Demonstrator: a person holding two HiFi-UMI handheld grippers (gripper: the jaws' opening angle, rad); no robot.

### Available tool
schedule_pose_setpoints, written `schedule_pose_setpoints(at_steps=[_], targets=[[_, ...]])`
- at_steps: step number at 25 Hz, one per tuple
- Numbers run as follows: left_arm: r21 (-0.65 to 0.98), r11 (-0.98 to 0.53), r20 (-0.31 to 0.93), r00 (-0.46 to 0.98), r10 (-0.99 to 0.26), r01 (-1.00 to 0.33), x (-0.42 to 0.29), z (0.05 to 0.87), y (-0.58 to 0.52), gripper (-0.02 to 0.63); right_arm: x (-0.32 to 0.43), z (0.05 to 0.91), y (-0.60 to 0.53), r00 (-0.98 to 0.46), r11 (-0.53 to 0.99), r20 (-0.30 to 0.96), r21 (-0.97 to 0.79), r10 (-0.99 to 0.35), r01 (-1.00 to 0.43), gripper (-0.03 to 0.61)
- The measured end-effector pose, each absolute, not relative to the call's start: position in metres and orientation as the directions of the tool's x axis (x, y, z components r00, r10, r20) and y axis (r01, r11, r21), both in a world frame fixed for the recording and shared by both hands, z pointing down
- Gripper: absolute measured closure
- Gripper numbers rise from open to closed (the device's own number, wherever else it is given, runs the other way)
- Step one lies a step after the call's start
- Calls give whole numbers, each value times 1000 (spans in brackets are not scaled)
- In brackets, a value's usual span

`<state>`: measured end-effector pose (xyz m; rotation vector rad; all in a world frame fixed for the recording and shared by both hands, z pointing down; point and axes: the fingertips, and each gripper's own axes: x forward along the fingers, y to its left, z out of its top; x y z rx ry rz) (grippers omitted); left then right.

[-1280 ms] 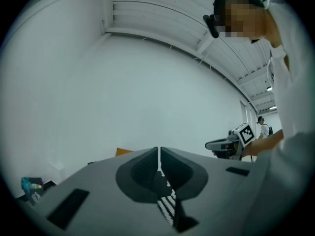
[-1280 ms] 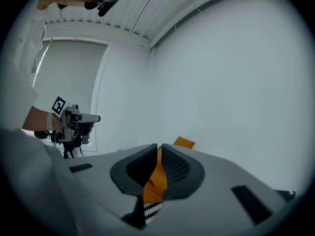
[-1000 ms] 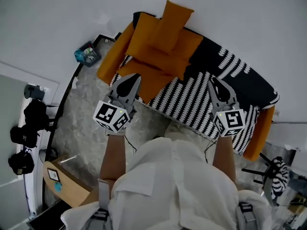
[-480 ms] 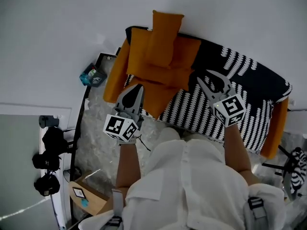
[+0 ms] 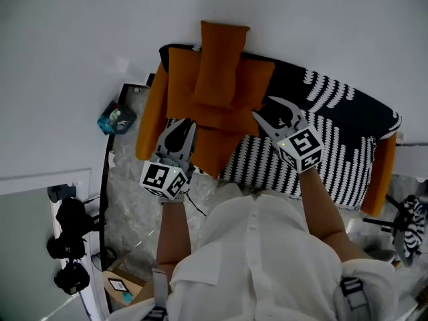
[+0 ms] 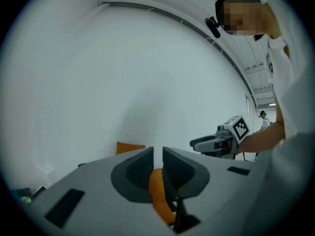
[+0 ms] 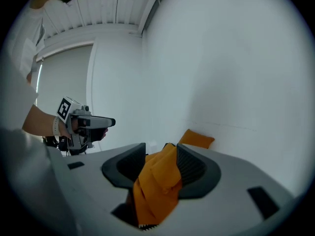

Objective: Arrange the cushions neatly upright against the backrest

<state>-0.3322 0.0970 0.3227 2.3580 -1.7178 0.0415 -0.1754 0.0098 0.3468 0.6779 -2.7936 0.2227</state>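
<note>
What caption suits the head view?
Left tool and right tool, jaws just opening, reach for orange cushions heaped on a striped sofa; cushion between the right's jaws, nothing between the left's.

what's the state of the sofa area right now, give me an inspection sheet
surface: black-and-white striped sofa, orange armrests, against a white wall
job's things: orange cushions piled at the sofa's left end; top cushion sticks up past the backrest
clutter: teal packet on the floor
grippers: left gripper jaws just opening, narrow gap, nothing between; right gripper jaws just opening, wide, over the pile, not pressing it
cables: thin cable below the left gripper
surroundings: marbled floor, dark gear
</note>
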Motion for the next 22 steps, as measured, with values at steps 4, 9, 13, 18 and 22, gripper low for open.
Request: schedule_pose_setpoints(at_steps=[4,9,13,18,22], targets=[[181,-321,172,352,-920,-930,-359,337,69,543,-213,369,-16,-835,857,328,-123,-441,-501,356],[194,-358,188,393,-900,-913,-392,353,38,538,-261,402,-47,-801,817,392,-179,-452,-548,327],[205,-372,190,409,-892,-906,-414,362,16,538,-287,431,-73,-761,762,444,-227,-473,-606,301],[206,-389,199,428,-881,-898,-436,377,-3,534,-308,467,-105,-697,650,494,-301,-519,-698,276],[211,-375,220,418,-881,-903,-451,395,-14,526,-320,503,-119,-651,557,551,-358,-522,-750,241]])
